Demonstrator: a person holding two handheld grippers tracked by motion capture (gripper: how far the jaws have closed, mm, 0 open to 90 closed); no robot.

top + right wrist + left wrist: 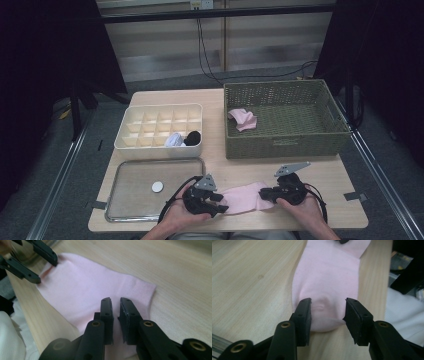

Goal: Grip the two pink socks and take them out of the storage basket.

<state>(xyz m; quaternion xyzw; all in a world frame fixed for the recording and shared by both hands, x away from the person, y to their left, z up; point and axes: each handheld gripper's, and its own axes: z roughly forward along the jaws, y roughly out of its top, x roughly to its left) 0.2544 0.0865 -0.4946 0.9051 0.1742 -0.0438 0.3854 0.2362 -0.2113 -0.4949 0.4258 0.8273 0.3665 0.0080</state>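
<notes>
One pink sock (243,198) between two grippers: left (216,204) jaws apart, right (265,195) clamped on it.

A pale pink sock (243,197) lies on the light wood-grain table (330,175), near an olive-green woven basket (285,142).

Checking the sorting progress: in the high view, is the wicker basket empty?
No. A crumpled pink sock lies inside the wicker basket, near its left wall.
</notes>
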